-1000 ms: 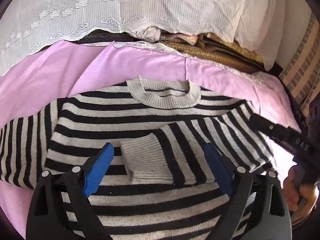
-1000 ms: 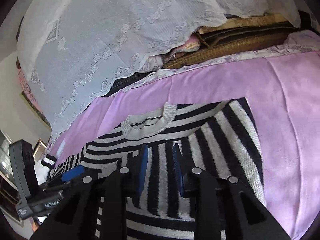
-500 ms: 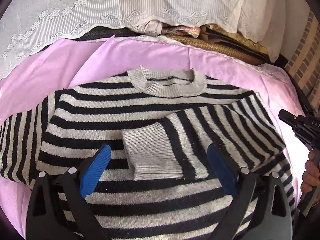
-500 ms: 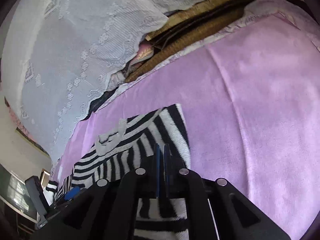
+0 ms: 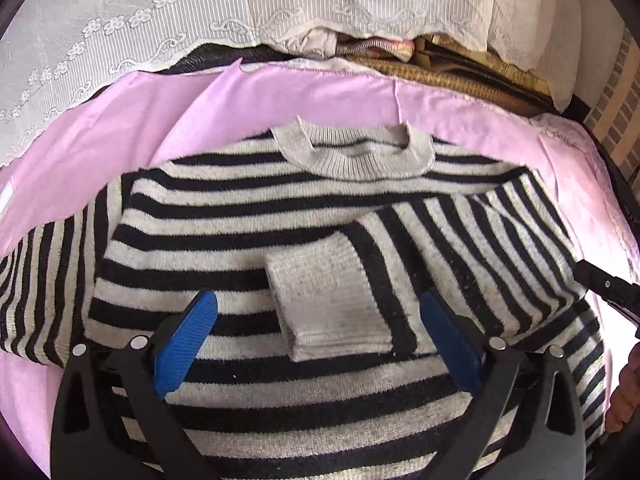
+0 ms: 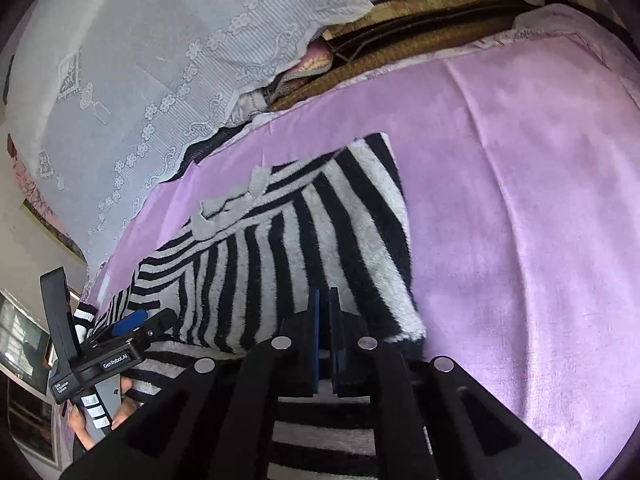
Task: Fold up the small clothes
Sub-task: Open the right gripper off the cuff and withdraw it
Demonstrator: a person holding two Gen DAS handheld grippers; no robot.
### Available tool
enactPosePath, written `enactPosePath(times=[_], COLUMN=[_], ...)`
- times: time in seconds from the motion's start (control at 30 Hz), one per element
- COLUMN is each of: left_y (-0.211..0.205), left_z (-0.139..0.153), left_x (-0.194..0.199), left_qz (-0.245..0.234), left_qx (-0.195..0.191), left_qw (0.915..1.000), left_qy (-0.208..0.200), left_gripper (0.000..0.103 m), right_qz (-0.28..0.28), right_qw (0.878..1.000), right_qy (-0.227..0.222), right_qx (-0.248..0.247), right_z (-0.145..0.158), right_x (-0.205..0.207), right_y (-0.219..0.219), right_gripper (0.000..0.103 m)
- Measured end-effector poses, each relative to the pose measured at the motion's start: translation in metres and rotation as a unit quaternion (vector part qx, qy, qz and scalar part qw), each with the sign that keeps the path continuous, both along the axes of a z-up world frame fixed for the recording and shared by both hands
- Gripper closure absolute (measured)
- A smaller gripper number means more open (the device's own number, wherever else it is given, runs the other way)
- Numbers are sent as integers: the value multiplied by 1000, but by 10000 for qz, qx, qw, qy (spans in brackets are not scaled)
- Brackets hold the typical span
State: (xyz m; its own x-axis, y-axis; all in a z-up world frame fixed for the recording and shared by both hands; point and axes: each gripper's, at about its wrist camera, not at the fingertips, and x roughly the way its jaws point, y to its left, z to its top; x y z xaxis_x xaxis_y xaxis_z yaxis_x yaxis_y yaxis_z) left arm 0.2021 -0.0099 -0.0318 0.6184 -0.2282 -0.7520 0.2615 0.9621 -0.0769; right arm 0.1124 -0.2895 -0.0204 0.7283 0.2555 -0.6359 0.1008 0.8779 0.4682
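A black-and-grey striped sweater point(image 5: 280, 216) lies face up on a pink sheet point(image 5: 304, 100). Its right sleeve is folded across the chest, ending in a grey cuff point(image 5: 328, 300). The other sleeve point(image 5: 40, 280) still spreads out to the left. My left gripper point(image 5: 318, 300) hovers over the cuff with its jaws opening wide; the blue pads point(image 5: 188, 340) stand on either side of the cuff, not pressing it. My right gripper point(image 6: 324, 300) is shut above the folded shoulder edge of the sweater point(image 6: 280, 256), with no cloth seen between its pads.
A white lace cover point(image 5: 160, 12) drapes over piled bedding and woven mats point(image 5: 440, 72) behind the sheet. A brick wall point(image 5: 616, 120) stands at the right. Bare pink sheet point(image 6: 520, 200) stretches right of the sweater. A hand point(image 5: 624, 396) shows at the right edge.
The right gripper's jaws closed and it swung right, off the sleeve toward the sweater's edge. The left gripper's jaws spread a little wider over the cuff.
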Motion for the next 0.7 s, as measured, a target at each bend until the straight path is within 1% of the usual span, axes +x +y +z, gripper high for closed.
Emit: enactPosePath(times=[0.1,0.17,0.23,0.3,0.33,0.37,0.4,0.43,0.47,0.5,0.53,0.57,0.6,0.63,0.67,0.7], left_y=[0,-6,-12,-10,-10,-10,-10,-9,-7,-3,2,8,15,20,23,26], left_z=[1,-8,-25,-25,-26,-27,-26,-25,-24,-22,-20,-18,-16,-16,-17,-20], left_x=[18,28,35,35,35,35,34,33,30,27,24,20,18,18,19,19], left_qz=[48,44,81,66,55,49,52,67,93,126,163,187,188,180,189,210], left_qx=[-108,65,329,294,290,290,304,307,279,222,161,86,-13,-98,-118,-97], left_qw=[9998,9996,9981,9982,9982,9982,9983,9984,9986,9988,9989,9990,9990,9987,9983,9979], left_qy=[136,266,518,517,522,514,488,467,438,415,403,398,414,466,534,606], left_gripper=[4,4,4,4,4,4,4,4,4,4,4,4,4,4,4,4], right_qz=[50,-64,-239,-503,-483,-428,-479,-623,-733,-721,-574,-416,-284,-177,-63,29], right_qw=[10000,9997,9979,9956,9947,9931,9915,9915,9928,9947,9965,9974,9980,9987,9993,9997], right_qy=[-3,90,265,432,364,280,295,254,110,-11,-84,-121,-140,-123,-56,83], right_qx=[66,233,540,669,830,1060,1170,1111,942,730,597,570,545,472,370,230], right_z=[8,2,-14,-36,-45,-50,-48,-42,-34,-25,-17,-12,-9,-8,-9,-15], right_x=[26,49,65,70,69,67,65,58,50,43,39,38,36,34,34,35], right_y=[6,1,-12,-23,-31,-37,-41,-43,-41,-37,-29,-23,-15,-6,3,10], right_gripper=[97,97,96,97,103,103,103,103,99,93,85,81,75,73,71,66])
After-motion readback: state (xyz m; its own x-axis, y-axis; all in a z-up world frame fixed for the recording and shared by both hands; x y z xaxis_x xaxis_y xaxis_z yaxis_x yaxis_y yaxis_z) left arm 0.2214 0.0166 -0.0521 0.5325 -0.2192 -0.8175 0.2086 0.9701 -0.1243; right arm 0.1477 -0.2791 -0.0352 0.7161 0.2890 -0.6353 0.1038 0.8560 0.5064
